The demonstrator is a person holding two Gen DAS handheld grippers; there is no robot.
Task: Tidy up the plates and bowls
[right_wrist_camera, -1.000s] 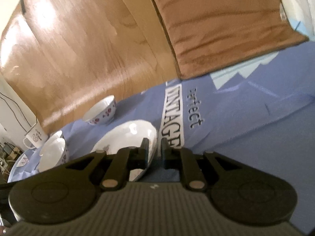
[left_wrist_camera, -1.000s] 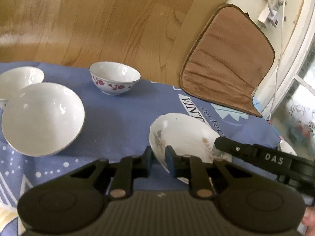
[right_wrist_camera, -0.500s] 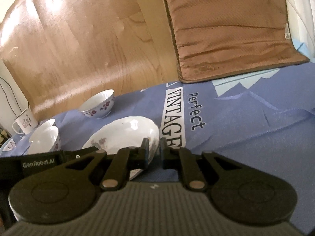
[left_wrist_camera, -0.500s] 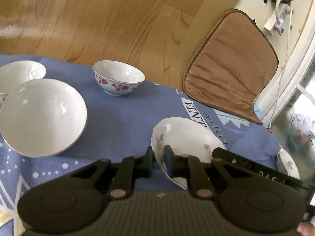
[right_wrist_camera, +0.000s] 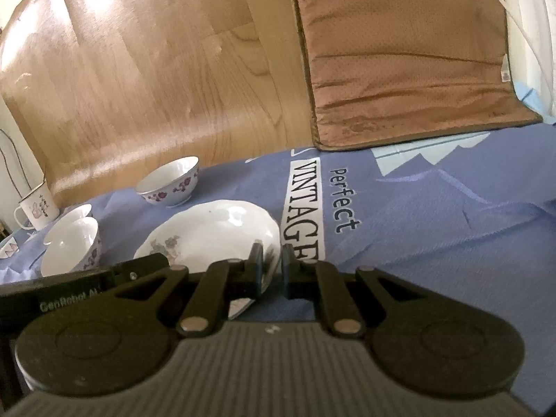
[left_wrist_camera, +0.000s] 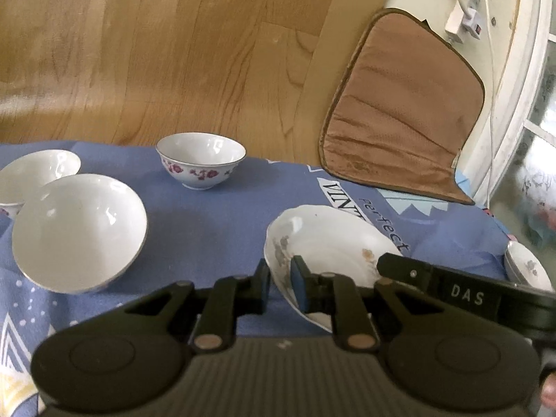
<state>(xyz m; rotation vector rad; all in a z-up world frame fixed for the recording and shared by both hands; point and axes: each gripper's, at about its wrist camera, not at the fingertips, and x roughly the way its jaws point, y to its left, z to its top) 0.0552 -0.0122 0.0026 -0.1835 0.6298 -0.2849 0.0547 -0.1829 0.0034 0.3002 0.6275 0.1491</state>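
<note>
Though gripped both sides, plate (left_wrist_camera: 330, 243) tilted

Soft daylight, seemingly from the window (left_wrist_camera: 542, 111) at the right, fills both views. Glare streaks the wooden floor (right_wrist_camera: 114, 31) and glints off the white bowl (left_wrist_camera: 80, 229). Fisheye bending curves the edges; the far right looks blurred and washed out.

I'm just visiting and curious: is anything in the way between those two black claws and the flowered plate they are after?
No, nothing visible. The left gripper is shut on one edge of the plate, and the right gripper on the opposite edge. The bowls sit off to the side on the blue cloth.
</note>
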